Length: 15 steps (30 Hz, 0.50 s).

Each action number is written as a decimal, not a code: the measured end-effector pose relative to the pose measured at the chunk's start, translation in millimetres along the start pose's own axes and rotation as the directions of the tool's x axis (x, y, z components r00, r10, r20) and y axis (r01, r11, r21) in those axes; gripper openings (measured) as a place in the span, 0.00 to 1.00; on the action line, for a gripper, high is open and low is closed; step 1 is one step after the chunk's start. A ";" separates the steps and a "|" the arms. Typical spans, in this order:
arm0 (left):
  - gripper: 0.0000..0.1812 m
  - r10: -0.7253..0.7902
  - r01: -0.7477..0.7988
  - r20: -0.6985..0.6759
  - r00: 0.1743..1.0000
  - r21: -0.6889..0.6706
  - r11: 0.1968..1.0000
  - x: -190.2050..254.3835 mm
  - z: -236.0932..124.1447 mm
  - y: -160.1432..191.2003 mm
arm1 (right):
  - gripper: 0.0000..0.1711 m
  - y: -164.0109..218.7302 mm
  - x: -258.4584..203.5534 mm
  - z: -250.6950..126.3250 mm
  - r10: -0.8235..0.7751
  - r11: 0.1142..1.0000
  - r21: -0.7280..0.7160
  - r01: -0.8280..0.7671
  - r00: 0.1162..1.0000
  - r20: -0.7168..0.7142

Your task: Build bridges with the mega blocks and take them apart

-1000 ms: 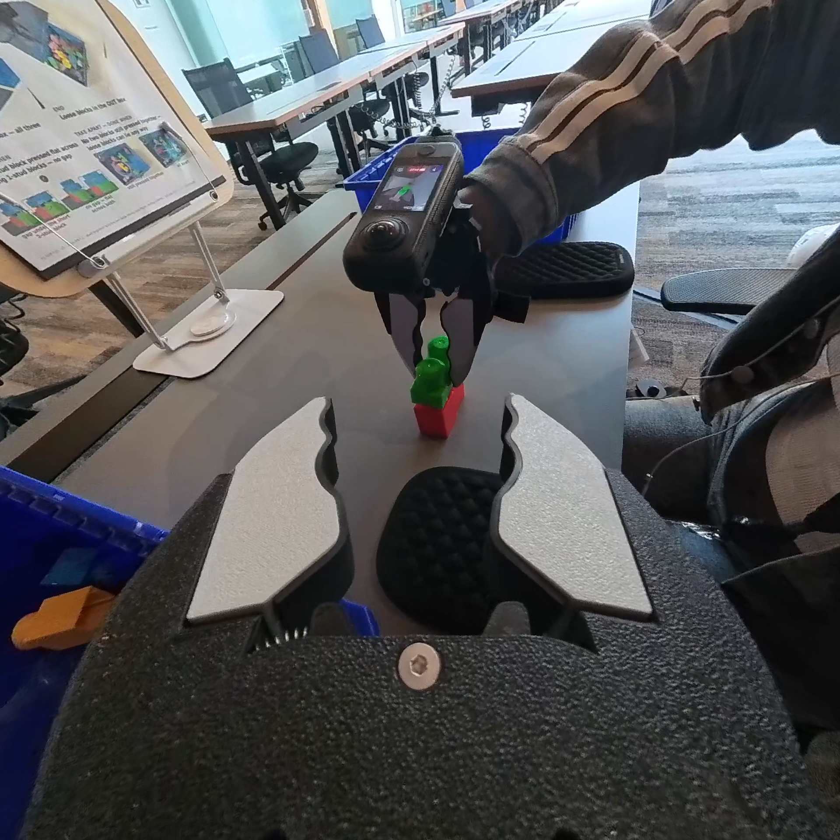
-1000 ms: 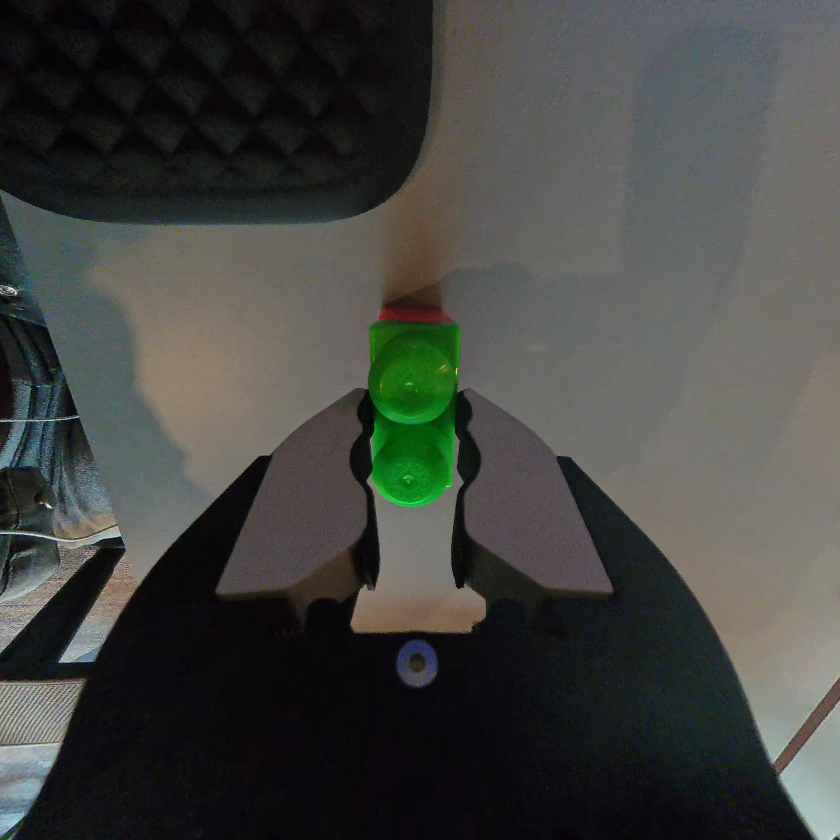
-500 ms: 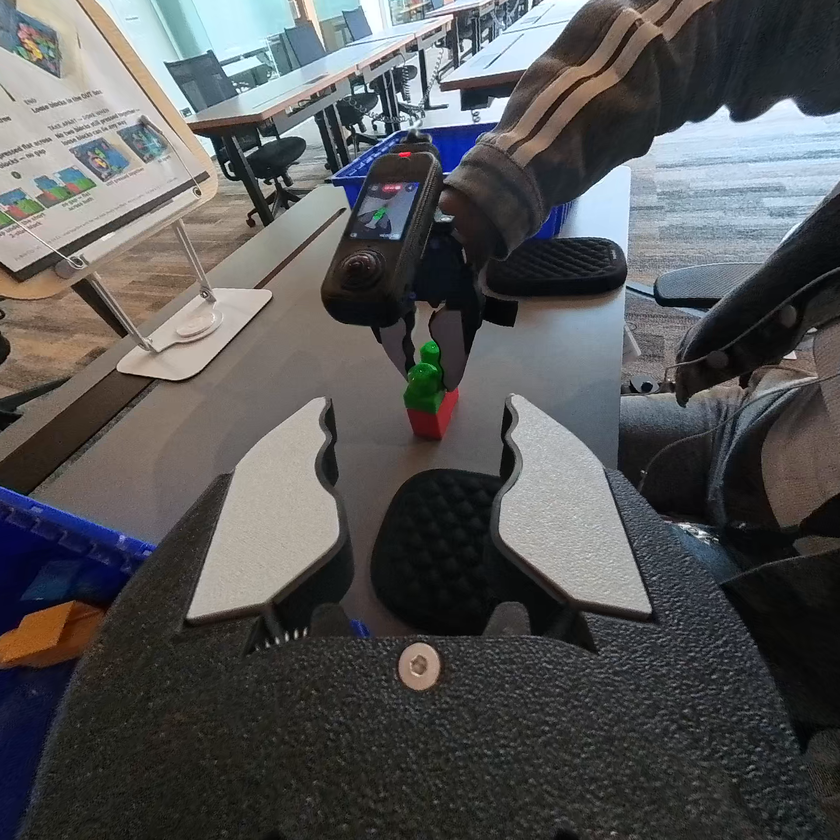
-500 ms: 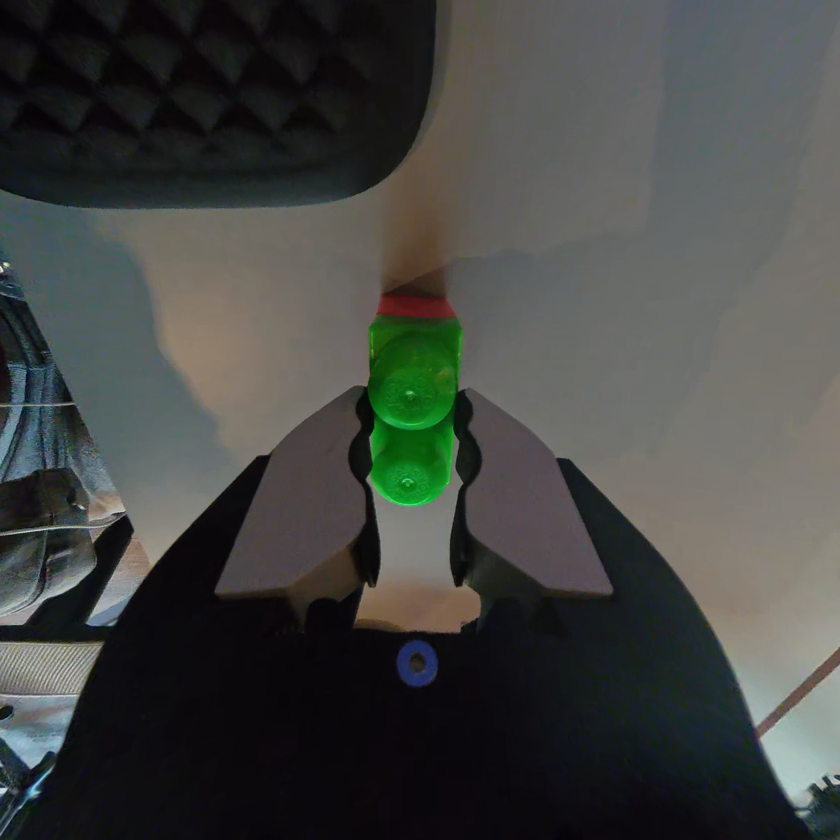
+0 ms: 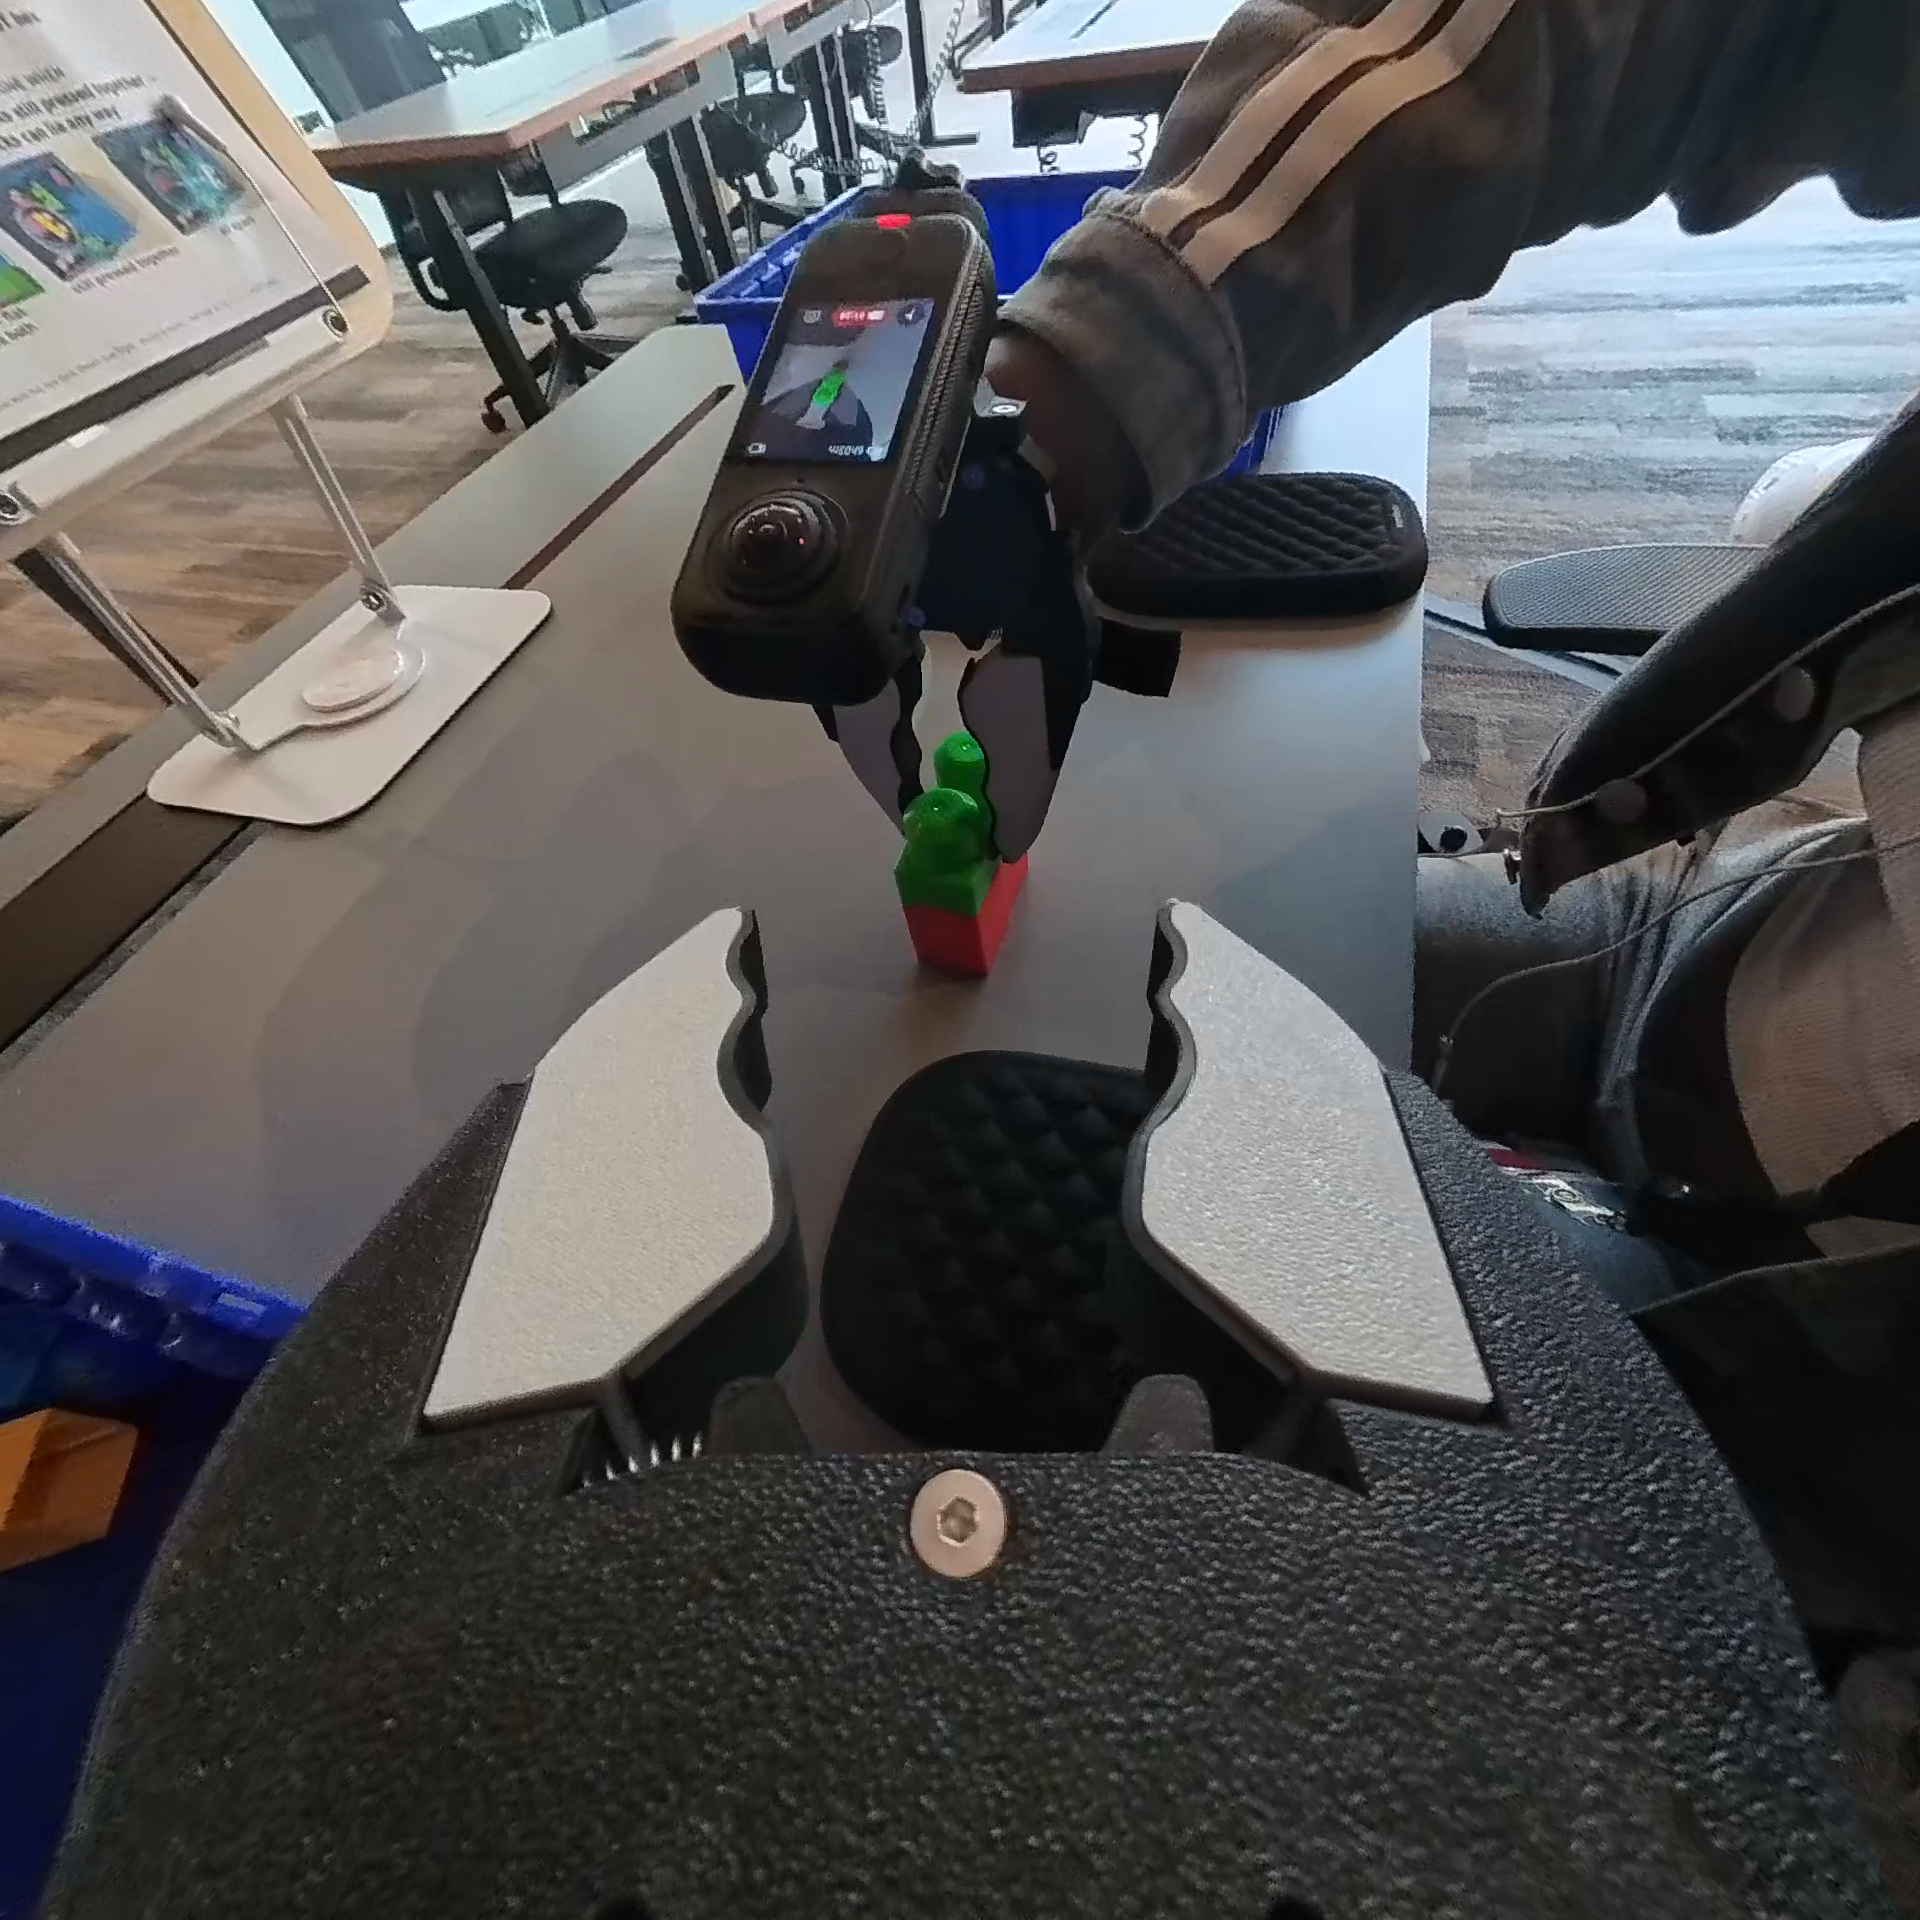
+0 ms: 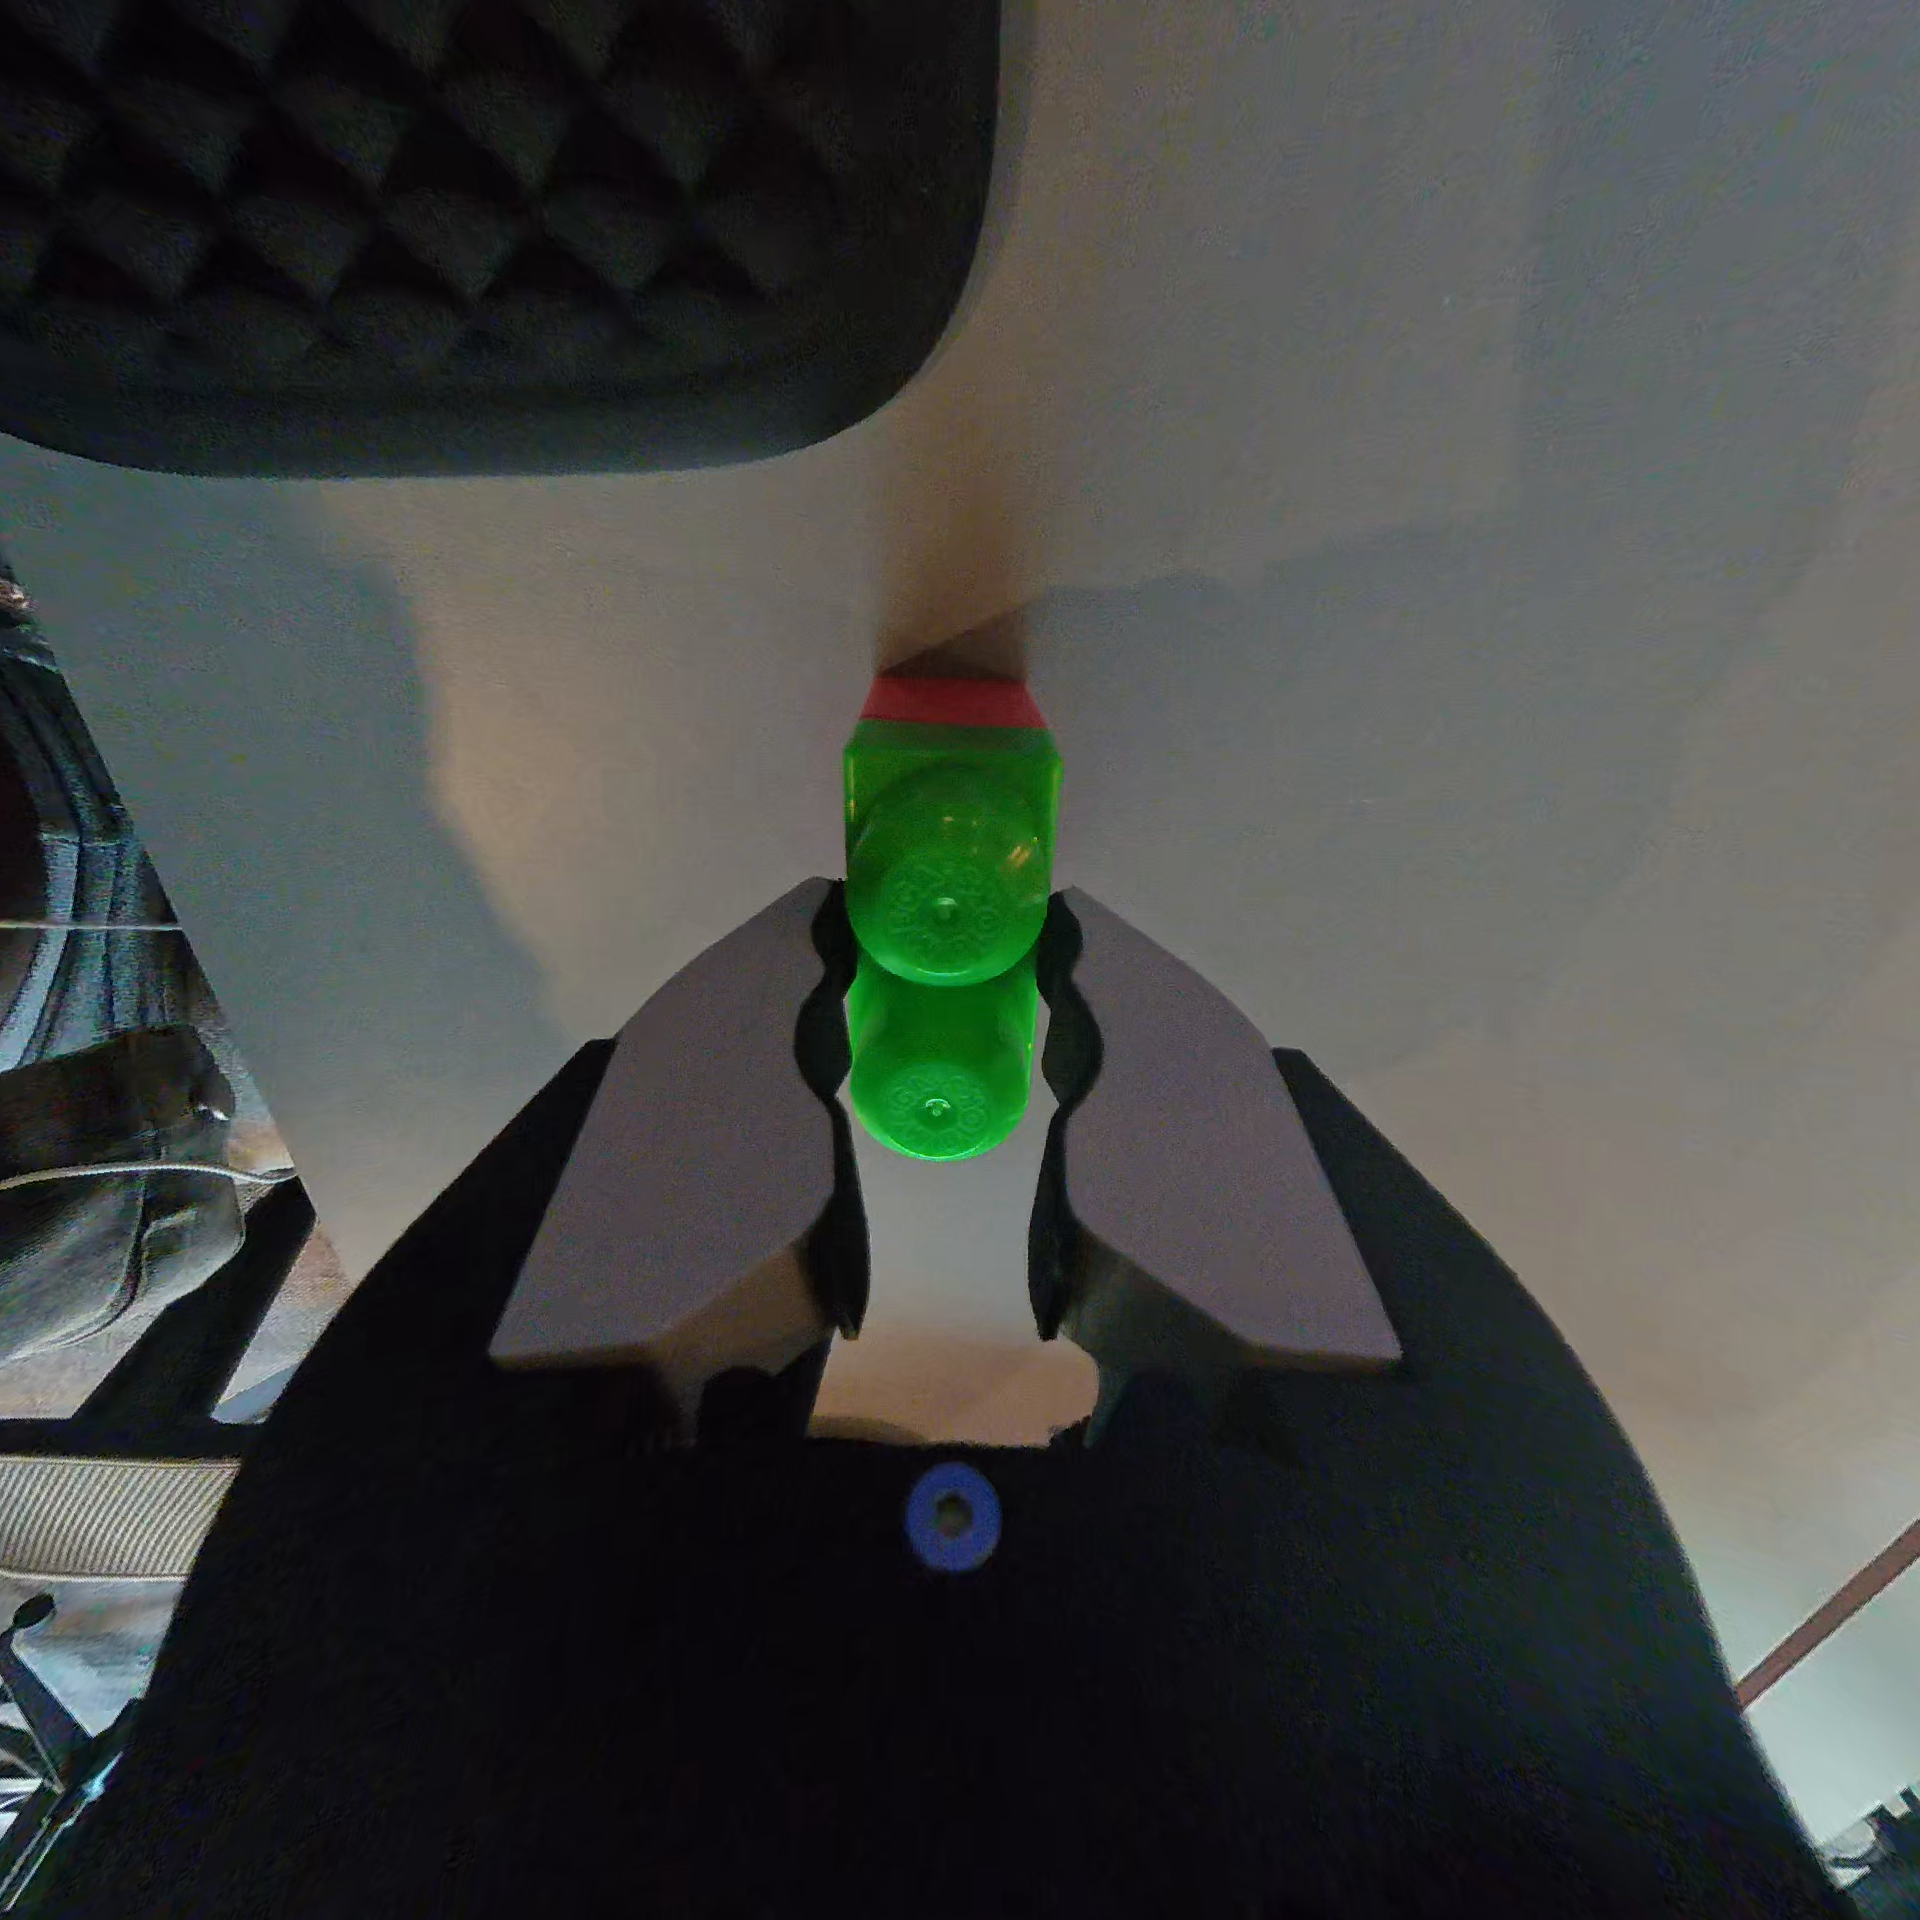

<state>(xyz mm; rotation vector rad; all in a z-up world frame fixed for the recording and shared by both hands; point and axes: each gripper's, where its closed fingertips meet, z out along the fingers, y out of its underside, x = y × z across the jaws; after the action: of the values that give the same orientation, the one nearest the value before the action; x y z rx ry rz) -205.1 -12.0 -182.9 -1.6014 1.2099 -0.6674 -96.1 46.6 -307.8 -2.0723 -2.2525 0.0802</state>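
Near the middle of the desk [image 5: 436, 935], a green block [image 5: 940, 847] is sitting on a red block [image 5: 966, 920], the pair forming a short stack. The right claw [image 5: 945, 800] is coming straight down over it, and its two fingers are flanking the green block's studs; in the right wrist view the right claw [image 6: 940, 935] is narrowed so that its fingers [image 6: 727, 1091] are lying against the sides of the green block [image 6: 940, 935], with only a sliver of the red block [image 6: 951, 701] showing beyond. It is apparently gripping that green block, probably to press it home or to pull it off; which of the two cannot be told.

The left claw [image 5: 951, 997] is hanging back toward the near end of the desk, wide open and holding nothing, its fingers [image 5: 623, 1174] framing a black padded rest [image 5: 977, 1226]. It is likely waiting to steady the red block if the stack needs pulling apart, since nothing is holding the base down now.

A second padded rest [image 5: 1268, 540] is lying at the far right edge. A blue bin [image 5: 114, 1299] is sitting at the near left corner, another blue bin [image 5: 790, 281] at the far end, and a stand with an instruction sheet [image 5: 156, 239] is standing along the left edge, probably to keep the building spot open.
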 end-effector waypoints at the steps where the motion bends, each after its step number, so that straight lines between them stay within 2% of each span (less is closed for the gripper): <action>1: 0.39 0.000 0.000 -0.002 1.000 -0.001 1.000 0.3 0.8 -0.1 | 0.20 0.0 -0.1 0.0 0.000 1.000 -0.001 0.000 1.000 0.000; 15: 0.40 0.005 -0.005 0.009 1.000 -0.028 1.000 0.6 4.4 1.3 | 0.20 -1.0 -0.2 -0.5 0.008 1.000 0.020 -0.007 1.000 -0.007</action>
<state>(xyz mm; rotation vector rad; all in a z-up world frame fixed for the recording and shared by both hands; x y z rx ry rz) -201.6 -10.9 -185.8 -1.6223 1.2217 -0.6419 -97.0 46.3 -307.3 -2.0676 -2.2304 0.0953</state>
